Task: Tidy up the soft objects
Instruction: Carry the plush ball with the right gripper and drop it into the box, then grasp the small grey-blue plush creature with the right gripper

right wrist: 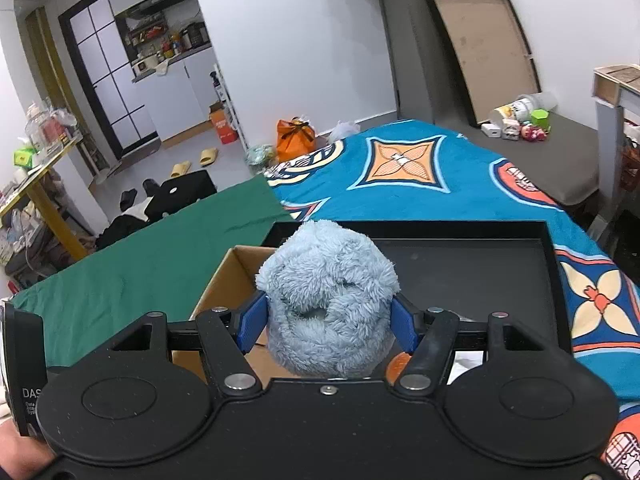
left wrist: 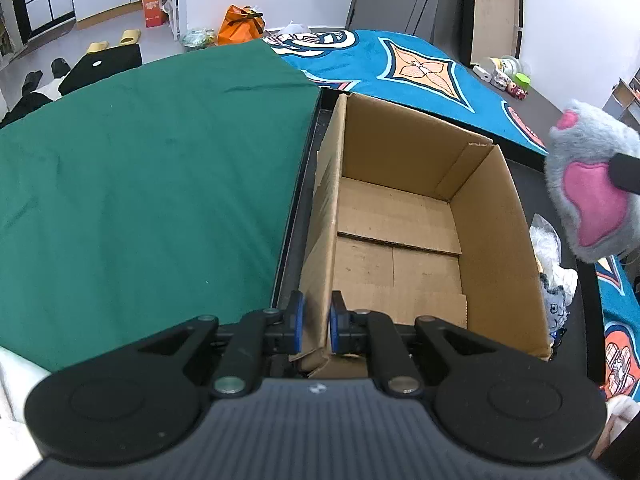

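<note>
**Plush in transit to box**

Left gripper (left wrist: 317, 322): jaws clenched on the near-left wall of the box (left wrist: 492, 240), steadying it. Box interior bare, no soft items in yet. Right gripper (right wrist: 329, 322): jaws grasping a blue-grey plush (right wrist: 328, 300), held in the air at the box's right edge, above the black tray (right wrist: 480, 256).

Judged step: carry. Next: bring plush over the opening, lower, release; left grip should hold.
</note>
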Available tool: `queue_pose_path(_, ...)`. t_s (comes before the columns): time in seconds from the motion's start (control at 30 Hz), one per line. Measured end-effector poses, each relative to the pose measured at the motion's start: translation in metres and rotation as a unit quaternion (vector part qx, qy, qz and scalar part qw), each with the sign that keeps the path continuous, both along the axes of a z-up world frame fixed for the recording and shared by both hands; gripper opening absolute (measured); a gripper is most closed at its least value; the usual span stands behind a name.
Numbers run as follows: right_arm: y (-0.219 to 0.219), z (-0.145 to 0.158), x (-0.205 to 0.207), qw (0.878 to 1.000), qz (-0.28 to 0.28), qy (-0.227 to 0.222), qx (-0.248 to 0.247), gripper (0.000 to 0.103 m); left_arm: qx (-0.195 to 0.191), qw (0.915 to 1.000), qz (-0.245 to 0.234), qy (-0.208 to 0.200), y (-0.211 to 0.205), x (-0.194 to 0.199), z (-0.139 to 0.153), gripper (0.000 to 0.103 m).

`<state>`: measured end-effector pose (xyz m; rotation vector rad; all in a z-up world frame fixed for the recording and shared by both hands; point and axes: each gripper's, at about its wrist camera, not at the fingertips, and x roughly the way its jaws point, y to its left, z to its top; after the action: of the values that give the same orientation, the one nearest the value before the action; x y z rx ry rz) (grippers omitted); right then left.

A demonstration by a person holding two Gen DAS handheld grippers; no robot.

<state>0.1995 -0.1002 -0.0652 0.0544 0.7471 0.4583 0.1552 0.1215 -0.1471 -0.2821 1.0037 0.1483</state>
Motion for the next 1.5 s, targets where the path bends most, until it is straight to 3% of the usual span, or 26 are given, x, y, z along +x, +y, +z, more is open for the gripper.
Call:
queue_pose_path(0.6,0.027,-0.027,0.009,1.000,-0.002,0.014,-0.002,0.064,-0.022,0.9997,0.004,-0.008,0.009,-0.004,-0.001,0.013)
queue_pose_path(0.77,0.028,-0.026,0.011,1.000,0.004,0.017,0.010,0.073,-0.027,0.9996,0.006,-0.007,0.011,-0.005,-0.001,0.012)
queue_pose_path(0.83,0.025,-0.023,0.011,0.999,0.003,0.025,0.029,0.083,-0.031,0.9995,0.007,-0.008,0.011,-0.005,0.000,0.012)
queue_pose_path(1.1,0.001,-0.019,0.007,0.999,-0.010,0.028,0.041,0.084,-0.019,0.9997,0.013,-0.002,0.006,-0.003,0.006,0.014)
queue_pose_path(1.17,-0.007,-0.023,0.005,0.999,-0.016,0.033,0.034,0.084,-0.018,0.9997,0.015,0.003,0.004,-0.002,0.007,0.019)
queue_pose_path(1.33,-0.031,-0.037,-0.001,0.998,-0.038,0.051,0.009,0.083,-0.018,0.9997,0.019,0.003,0.002,-0.002,0.011,0.045)
queue_pose_path(1.5,-0.050,-0.051,-0.004,0.996,-0.055,0.071,0.001,0.083,-0.007,0.9999,0.013,0.006,-0.006,-0.001,0.012,0.054)
